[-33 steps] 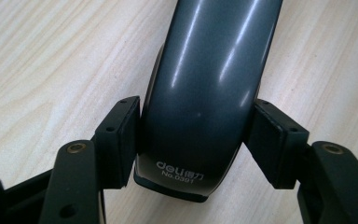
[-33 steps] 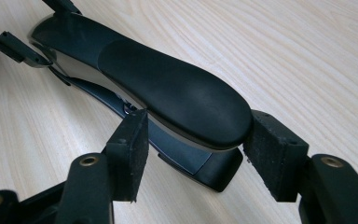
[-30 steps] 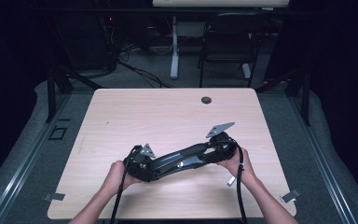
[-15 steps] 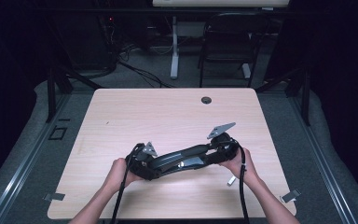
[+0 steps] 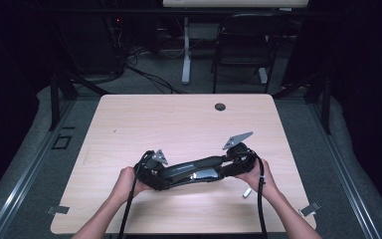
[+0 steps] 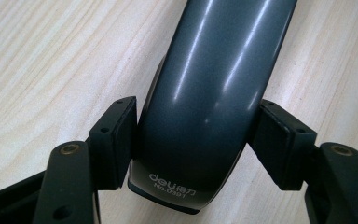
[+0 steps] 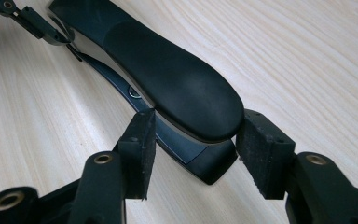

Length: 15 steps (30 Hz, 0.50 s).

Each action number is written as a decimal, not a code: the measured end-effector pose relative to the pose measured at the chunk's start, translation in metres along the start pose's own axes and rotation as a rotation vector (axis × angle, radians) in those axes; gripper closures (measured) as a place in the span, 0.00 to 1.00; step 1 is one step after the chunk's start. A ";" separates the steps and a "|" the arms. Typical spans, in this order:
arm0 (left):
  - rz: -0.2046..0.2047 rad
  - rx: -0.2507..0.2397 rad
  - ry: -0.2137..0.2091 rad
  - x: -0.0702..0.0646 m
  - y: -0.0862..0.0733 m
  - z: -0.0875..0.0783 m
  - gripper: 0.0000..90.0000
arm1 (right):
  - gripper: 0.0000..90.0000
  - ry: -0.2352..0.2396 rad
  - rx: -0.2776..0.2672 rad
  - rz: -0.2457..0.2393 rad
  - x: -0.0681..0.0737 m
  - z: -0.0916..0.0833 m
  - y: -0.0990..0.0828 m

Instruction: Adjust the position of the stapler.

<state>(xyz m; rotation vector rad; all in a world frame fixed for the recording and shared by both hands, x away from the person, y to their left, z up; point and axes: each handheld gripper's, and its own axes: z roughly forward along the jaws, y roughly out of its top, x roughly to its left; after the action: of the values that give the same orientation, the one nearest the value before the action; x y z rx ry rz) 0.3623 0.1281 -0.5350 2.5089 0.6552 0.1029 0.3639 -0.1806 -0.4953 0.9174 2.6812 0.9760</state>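
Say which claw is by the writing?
The left claw, jaws just opening, flanks the glossy dark grey stapler at its printed "deli" end; the right claw, just closing, flanks its matte black end.

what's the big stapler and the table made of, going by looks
Stapler: the dark grey curved body looks like glossy painted metal or hard plastic, with streaked light reflections and a printed brand mark. Its black top handle looks like matte plastic or rubber, with a dull, faintly grainy sheen. Table: a pale wood-grain top, probably laminate; the grain lines are flat and even.
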 end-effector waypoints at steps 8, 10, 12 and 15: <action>0.016 -0.022 -0.032 0.005 0.001 0.002 0.37 | 0.57 -0.028 0.015 -0.028 0.009 -0.004 -0.006; 0.016 -0.023 -0.032 0.005 0.001 0.002 0.37 | 0.57 -0.029 0.021 -0.030 0.010 -0.004 -0.006; 0.020 -0.022 -0.035 0.005 0.001 0.002 0.37 | 0.58 -0.024 0.015 -0.023 0.009 -0.004 -0.007; 0.033 -0.016 -0.041 0.007 0.002 0.002 0.38 | 0.58 -0.021 0.012 -0.025 0.009 -0.005 -0.008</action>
<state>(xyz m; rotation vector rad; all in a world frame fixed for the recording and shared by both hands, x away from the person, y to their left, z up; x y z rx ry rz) 0.3693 0.1289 -0.5360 2.5004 0.5949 0.0682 0.3510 -0.1824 -0.4956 0.8893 2.6773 0.9416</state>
